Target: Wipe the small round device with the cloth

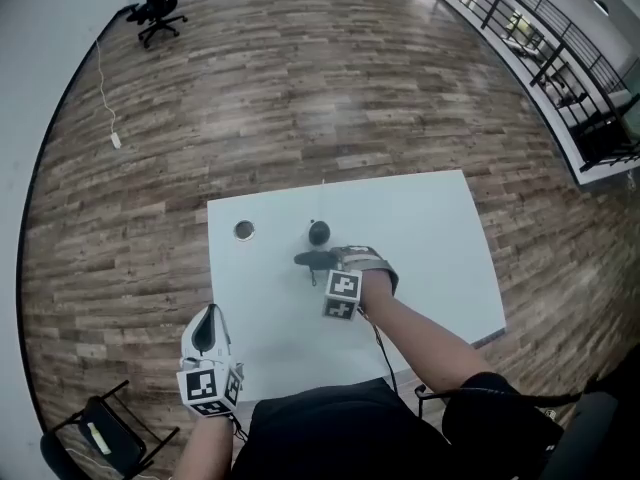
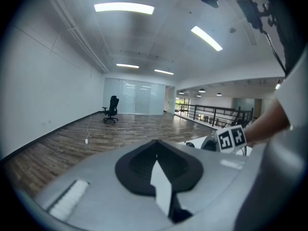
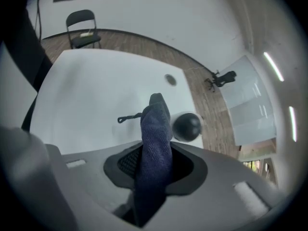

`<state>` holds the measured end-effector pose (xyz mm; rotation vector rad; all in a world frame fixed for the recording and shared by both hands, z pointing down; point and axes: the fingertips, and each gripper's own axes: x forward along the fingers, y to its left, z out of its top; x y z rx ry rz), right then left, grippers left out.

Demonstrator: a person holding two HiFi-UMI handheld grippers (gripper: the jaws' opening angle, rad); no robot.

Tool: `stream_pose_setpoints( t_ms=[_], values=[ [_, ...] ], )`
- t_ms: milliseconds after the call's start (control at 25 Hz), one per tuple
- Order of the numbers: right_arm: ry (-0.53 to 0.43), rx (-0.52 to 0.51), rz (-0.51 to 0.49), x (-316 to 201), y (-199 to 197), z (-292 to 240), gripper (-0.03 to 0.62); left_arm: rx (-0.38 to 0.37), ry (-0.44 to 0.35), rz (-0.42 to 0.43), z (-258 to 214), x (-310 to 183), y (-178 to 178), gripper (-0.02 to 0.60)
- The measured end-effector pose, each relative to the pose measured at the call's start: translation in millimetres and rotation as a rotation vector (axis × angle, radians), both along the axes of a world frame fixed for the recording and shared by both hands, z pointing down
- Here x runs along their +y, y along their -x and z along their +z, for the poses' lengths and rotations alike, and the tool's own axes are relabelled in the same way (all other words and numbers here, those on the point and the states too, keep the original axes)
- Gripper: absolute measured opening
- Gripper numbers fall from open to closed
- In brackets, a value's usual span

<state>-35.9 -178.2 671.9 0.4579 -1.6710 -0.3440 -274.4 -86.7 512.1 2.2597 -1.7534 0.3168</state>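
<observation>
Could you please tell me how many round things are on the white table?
2. The small round device sits toward the far side of the table, just beyond the cloth; a grey disc lies left of it in the head view. The right arm may hide more.

right gripper (image 1: 322,260) jaws too small to read in our head view, cloth (image 3: 155,138) lower end out of sight below them, can't tell if it touches small round device (image 3: 186,126)

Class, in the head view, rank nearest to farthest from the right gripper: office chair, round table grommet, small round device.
1. Small round device, just ahead.
2. Round table grommet, farther left.
3. Office chair, far across floor.
</observation>
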Motion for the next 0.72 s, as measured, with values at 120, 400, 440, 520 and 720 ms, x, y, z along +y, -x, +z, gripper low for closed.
stream_pose_setpoints(
  t_ms=[120,400,440,520,720],
  values=[
    [-0.154,-0.091,0.126,-39,-21,-50,0.114,0.003,-0.007,0.002,-5,0,-6,0.007],
    [-0.146,-0.034,0.159,-83,-40,-37,0.114,-0.033,0.015,-0.004,-2,12,3,0.007],
    [-0.134,-0.008,0.139,-83,-40,-25,0.114,-0.037,0.018,-0.017,-1,14,9,0.006],
    [-0.104,0.019,0.118,-79,-36,-7,0.114,-0.042,0.025,-0.044,0,18,22,0.008],
    [-0.018,0.061,0.119,-59,-37,24,0.114,-0.038,0.039,-0.065,3,23,33,0.008]
  ],
)
